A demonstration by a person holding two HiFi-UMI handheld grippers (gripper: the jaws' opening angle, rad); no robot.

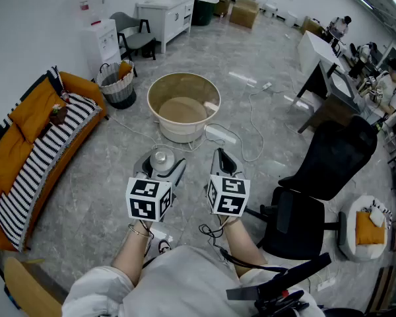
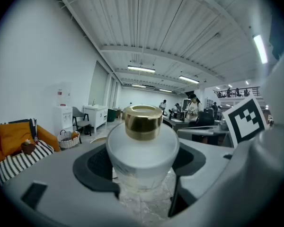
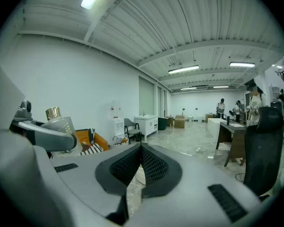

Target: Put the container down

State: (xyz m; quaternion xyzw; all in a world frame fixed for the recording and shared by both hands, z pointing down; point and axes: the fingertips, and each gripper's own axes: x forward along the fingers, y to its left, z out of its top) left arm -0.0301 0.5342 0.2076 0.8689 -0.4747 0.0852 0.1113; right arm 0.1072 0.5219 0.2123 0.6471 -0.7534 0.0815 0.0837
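A white frosted container point(image 2: 141, 148) with a gold cap point(image 2: 142, 122) stands upright between the black pads of my left gripper point(image 2: 142, 169), which is shut on its body with the jaws wide apart. In the head view the container point(image 1: 162, 158) is held above the grey floor, just in front of the beige tub point(image 1: 160, 93), with the left gripper point(image 1: 161, 169) around it. My right gripper point(image 1: 222, 163) hangs beside it to the right, holding nothing. Its black pads point(image 3: 151, 164) meet, so the right gripper point(image 3: 140, 163) is shut. The container point(image 3: 58, 122) also shows at the left of the right gripper view.
A white power strip point(image 1: 221, 134) with cables lies by the tub. An orange sofa point(image 1: 26, 144) with a striped throw lines the left wall, a wicker basket point(image 1: 117, 84) beyond it. A black office chair point(image 1: 320, 177) stands at the right, desks point(image 1: 330, 84) further back.
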